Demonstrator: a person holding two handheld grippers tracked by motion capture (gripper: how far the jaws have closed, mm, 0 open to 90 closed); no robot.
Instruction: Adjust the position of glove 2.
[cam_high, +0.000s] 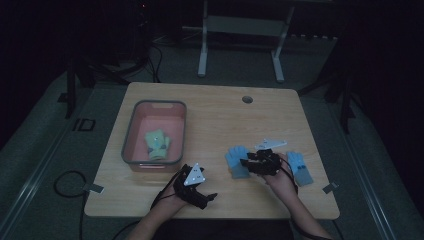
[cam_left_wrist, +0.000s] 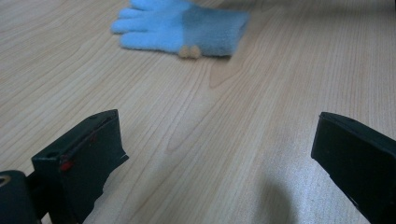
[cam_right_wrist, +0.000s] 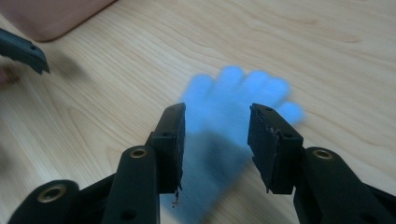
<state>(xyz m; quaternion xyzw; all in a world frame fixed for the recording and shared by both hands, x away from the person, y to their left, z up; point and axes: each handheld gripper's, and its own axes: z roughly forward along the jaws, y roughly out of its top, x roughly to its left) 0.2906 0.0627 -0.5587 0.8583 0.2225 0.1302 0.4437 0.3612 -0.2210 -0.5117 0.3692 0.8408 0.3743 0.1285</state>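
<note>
Two light blue gloves lie on the right half of the wooden table (cam_high: 215, 120): one glove (cam_high: 235, 156) nearer the middle, the other glove (cam_high: 301, 169) to its right. My right gripper (cam_high: 248, 162) hovers open over the nearer one, its jaws spread above the blurred glove (cam_right_wrist: 233, 100) in the right gripper view (cam_right_wrist: 215, 140). My left gripper (cam_high: 207, 200) sits near the front edge, jaws wide open (cam_left_wrist: 217, 154) with nothing between them, and a blue glove (cam_left_wrist: 182, 28) lies ahead of it. A green glove (cam_high: 157, 145) rests in the pink bin (cam_high: 131, 132).
The pink bin (cam_right_wrist: 60, 16) stands at the table's left. A round cable hole (cam_high: 247, 99) sits near the far edge. A jaw of the left gripper (cam_right_wrist: 23, 51) crosses the right gripper view's upper left. Metal frame legs (cam_high: 202, 55) stand beyond the table.
</note>
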